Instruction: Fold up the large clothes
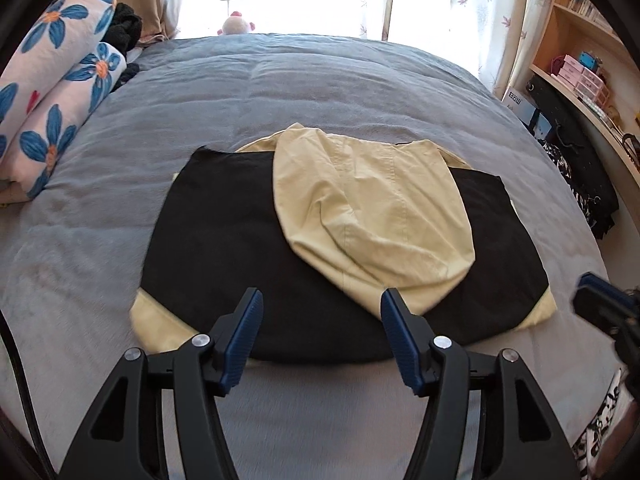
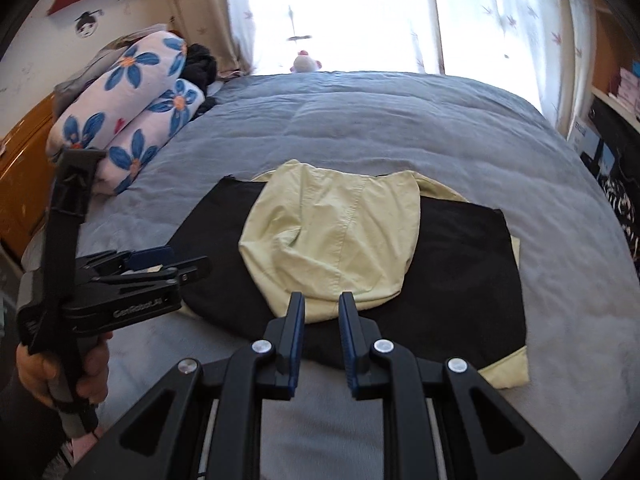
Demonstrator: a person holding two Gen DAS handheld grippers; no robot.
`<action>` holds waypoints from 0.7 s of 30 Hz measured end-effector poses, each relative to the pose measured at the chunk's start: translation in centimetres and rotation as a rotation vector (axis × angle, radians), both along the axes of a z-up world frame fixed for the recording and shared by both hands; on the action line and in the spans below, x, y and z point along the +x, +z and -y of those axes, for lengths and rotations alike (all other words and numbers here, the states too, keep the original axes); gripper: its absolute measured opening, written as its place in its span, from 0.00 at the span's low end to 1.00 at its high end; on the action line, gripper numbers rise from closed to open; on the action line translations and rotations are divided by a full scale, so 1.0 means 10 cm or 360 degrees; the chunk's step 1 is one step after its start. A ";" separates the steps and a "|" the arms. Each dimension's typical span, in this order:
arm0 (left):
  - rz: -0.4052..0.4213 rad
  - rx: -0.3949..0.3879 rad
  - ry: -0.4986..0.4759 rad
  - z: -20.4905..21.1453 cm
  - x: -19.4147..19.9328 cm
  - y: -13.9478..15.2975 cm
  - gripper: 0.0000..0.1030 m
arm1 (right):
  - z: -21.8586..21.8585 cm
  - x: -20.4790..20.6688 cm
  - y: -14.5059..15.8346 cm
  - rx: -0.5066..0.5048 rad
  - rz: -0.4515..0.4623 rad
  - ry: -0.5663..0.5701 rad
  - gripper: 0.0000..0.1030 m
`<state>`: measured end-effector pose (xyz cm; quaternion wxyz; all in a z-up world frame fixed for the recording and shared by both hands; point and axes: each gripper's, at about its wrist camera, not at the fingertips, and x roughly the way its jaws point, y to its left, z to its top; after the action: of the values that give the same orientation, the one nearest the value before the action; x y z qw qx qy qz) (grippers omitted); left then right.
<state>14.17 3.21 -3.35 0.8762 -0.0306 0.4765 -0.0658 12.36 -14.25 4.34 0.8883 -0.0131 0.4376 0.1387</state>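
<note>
A partly folded garment lies flat on the grey bed. Its black part point(image 1: 224, 248) point(image 2: 460, 272) forms a wide rectangle, and a pale yellow hood point(image 1: 372, 216) point(image 2: 332, 236) is folded down over its middle. Yellow corners stick out at the near left point(image 1: 160, 328) and near right point(image 2: 508, 368). My left gripper point(image 1: 320, 304) is open and empty, just above the garment's near edge; it also shows in the right wrist view point(image 2: 160, 264). My right gripper point(image 2: 322, 304) is narrowly open and empty at the hood's near tip; it shows at the left wrist view's right edge point(image 1: 600, 300).
The grey bedspread point(image 1: 280, 92) stretches to a bright curtained window. Rolled floral bedding point(image 1: 56, 92) point(image 2: 132, 120) and dark clothes point(image 1: 126, 28) lie at the far left. A plush toy point(image 1: 236, 24) sits at the far edge. Shelves with boxes point(image 1: 576, 72) stand on the right.
</note>
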 end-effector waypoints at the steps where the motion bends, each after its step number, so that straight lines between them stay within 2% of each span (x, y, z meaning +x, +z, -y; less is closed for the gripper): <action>1: -0.0001 -0.0002 0.0000 -0.02 -0.05 0.01 0.58 | 0.00 -0.05 0.05 -0.0005 0.0003 0.0010 0.17; 6: -0.0074 -0.0027 0.0006 -0.16 -0.29 -0.06 0.63 | -0.04 -0.18 0.11 -0.0026 -0.0051 0.0062 0.17; 11: -0.0198 -0.0124 0.0084 -0.41 -0.40 -0.38 0.63 | -0.16 -0.03 -0.25 -0.0045 -0.0126 0.0057 0.17; 13: -0.0259 -0.0190 0.0130 -0.53 -0.39 -0.56 0.63 | -0.21 0.07 -0.45 -0.0070 -0.0124 0.0015 0.17; 16: -0.0300 -0.0371 0.0194 -0.73 -0.37 -0.84 0.63 | -0.27 0.23 -0.74 -0.0061 -0.0083 -0.0048 0.17; 21: -0.0247 -0.0628 0.0349 -1.00 -0.20 -1.24 0.63 | -0.32 0.52 -1.09 -0.0023 -0.0012 -0.0188 0.17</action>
<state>12.18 13.17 -15.71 0.8159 -0.2577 0.5140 -0.0597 17.60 -11.00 -6.57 0.8931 0.0069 0.4420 0.0830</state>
